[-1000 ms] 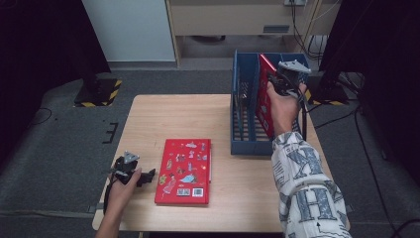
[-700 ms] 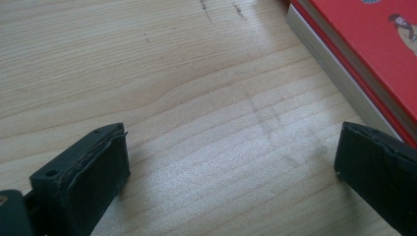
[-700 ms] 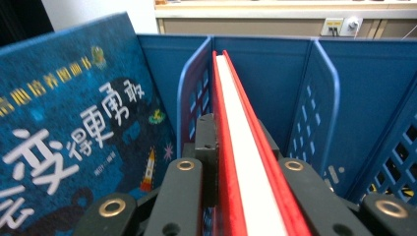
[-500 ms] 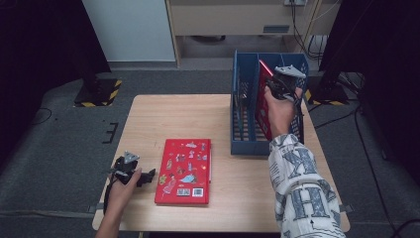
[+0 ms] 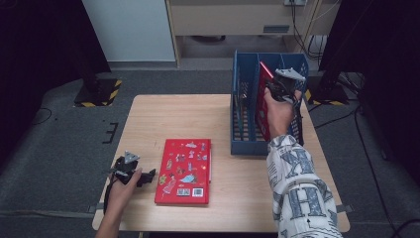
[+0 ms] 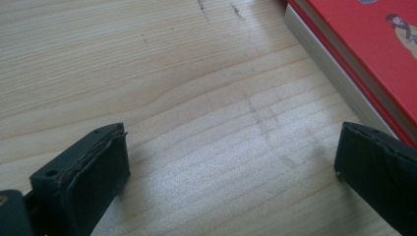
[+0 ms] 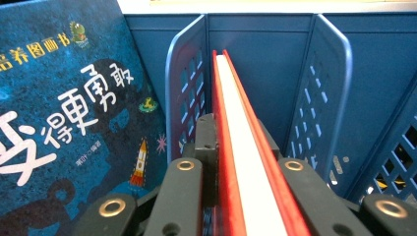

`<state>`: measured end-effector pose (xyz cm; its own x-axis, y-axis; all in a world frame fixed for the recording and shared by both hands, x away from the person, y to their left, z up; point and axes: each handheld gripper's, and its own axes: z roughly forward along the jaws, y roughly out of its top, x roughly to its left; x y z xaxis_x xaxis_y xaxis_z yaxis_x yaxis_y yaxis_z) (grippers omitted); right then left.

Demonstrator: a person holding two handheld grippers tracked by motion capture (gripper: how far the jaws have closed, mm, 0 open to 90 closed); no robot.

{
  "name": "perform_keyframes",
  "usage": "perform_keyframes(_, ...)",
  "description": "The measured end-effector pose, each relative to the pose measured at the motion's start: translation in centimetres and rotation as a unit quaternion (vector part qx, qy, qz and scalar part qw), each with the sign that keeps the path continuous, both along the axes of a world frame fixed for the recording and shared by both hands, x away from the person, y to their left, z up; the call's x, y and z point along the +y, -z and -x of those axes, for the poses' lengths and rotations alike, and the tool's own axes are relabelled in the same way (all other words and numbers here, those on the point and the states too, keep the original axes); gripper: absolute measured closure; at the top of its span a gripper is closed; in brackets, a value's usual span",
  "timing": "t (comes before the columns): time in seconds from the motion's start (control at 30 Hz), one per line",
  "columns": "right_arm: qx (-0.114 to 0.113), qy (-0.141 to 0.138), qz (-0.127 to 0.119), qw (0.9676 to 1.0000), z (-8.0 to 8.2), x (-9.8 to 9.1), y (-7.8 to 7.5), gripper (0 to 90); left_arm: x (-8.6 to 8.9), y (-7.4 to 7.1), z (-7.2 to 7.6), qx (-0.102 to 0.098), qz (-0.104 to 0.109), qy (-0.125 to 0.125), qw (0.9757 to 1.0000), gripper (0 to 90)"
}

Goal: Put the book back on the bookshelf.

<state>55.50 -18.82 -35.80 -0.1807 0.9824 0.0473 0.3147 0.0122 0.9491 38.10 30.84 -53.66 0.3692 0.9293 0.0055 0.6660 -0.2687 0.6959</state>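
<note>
The table (image 5: 163, 119) carries a blue rack (image 5: 241, 124) at its right edge. Inside the rack stands a red book (image 7: 241, 147), clamped by the right gripper (image 5: 278, 88). The left gripper (image 6: 231, 182), jaws spread and empty, rests beside a second red book (image 5: 184, 171) left of the rack.

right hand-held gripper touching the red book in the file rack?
Touching. In the right gripper view the right hand-held gripper has both jaws pressed against the covers of the upright red book, no gap on either side, between the blue rack's dividers.
</note>
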Motion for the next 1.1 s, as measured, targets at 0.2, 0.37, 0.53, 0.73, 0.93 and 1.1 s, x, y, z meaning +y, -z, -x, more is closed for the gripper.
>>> perform_keyframes(0.2,0.001,0.0,0.0,1.0,0.1,0.2,0.0,79.2,0.0,0.0,0.0,0.0,0.0,0.002,1.0,0.0)
perform_keyframes(0.37,0.019,0.001,0.003,0.9998,0.3,0.2,-0.2,79.0,0.0,0.0,0.0,0.0,0.0,0.002,1.0,0.0)
perform_keyframes(0.53,0.036,-0.005,0.005,0.9993,0.8,-0.2,-0.3,78.9,-0.1,0.0,0.0,0.0,0.0,0.002,1.0,0.0)
perform_keyframes(0.73,0.046,-0.015,0.015,0.9987,1.3,-0.1,-0.3,78.8,-0.1,0.0,0.0,0.0,0.0,0.003,1.0,0.0)
perform_keyframes(0.93,0.054,-0.016,0.016,0.9983,1.5,0.0,-0.1,78.7,-0.1,0.0,0.0,0.0,0.0,0.003,1.0,0.0)
perform_keyframes(1.1,0.057,-0.016,0.018,0.9981,1.9,-0.1,0.1,78.7,-0.1,0.0,0.0,0.0,-0.001,0.003,1.0,0.0)
